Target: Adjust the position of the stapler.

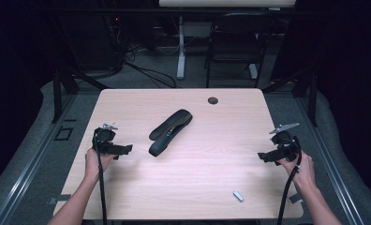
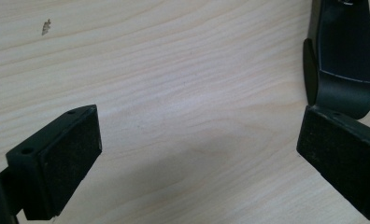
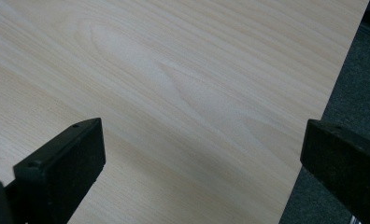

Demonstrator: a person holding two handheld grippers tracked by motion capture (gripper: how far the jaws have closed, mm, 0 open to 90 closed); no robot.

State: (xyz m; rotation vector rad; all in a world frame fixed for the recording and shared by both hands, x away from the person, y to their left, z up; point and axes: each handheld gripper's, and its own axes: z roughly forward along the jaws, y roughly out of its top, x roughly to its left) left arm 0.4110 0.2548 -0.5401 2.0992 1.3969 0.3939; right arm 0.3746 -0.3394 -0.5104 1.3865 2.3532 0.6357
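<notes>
A black stapler point(image 1: 169, 131) lies on the light wooden table point(image 1: 183, 187), angled from near left to far right. My left gripper point(image 1: 123, 150) rests at the table's left side, open, its jaws pointing toward the stapler's near end. In the left gripper view the stapler's end point(image 2: 342, 60) sits just beyond the right jaw, and nothing lies between the spread jaws point(image 2: 197, 158). My right gripper point(image 1: 264, 157) is at the table's right edge, open over bare wood point(image 3: 202, 172). A small silver strip of staples point(image 1: 239, 196) lies near the front right.
A round cable hole point(image 1: 213, 100) sits at the table's far edge. Behind the table are a dark chair point(image 1: 235, 42), a white desk leg point(image 1: 180, 51) and cables on the grey floor. The right gripper view shows the table edge and carpet point(image 3: 356, 88) beyond.
</notes>
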